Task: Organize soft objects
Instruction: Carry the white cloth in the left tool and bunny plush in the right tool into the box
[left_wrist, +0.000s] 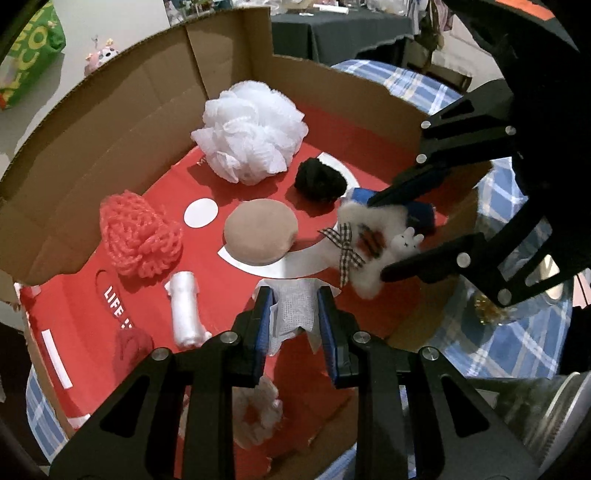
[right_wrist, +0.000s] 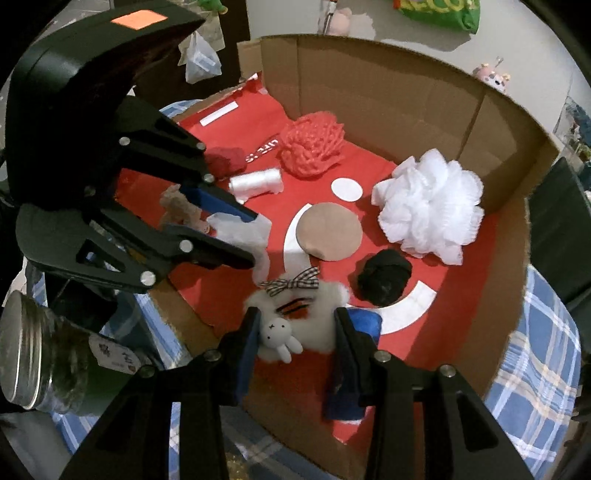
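A cardboard box (left_wrist: 110, 147) with a red printed floor holds soft things: a white mesh pouf (left_wrist: 251, 133), a coral knitted ball (left_wrist: 140, 236), a tan round pad (left_wrist: 260, 230), a black pom-pom (left_wrist: 319, 181), a white plastic roll (left_wrist: 184, 310) and a dark red cloth (left_wrist: 131, 347). My left gripper (left_wrist: 293, 314) is shut on a white gauze cloth (left_wrist: 291, 314) above the box floor. My right gripper (right_wrist: 295, 328) is shut on a white fluffy toy (right_wrist: 310, 314) with a checked bow and a small bunny, over the box's near edge. A blue soft piece (right_wrist: 364, 321) lies just beside the toy.
The box stands on a blue plaid cloth (right_wrist: 535, 350). A metal-lidded glass jar (right_wrist: 33, 354) lies at the left of the right wrist view. A cream frilly piece (left_wrist: 258, 410) lies under my left gripper. A green bag (left_wrist: 26, 55) and plush toys sit beyond the box.
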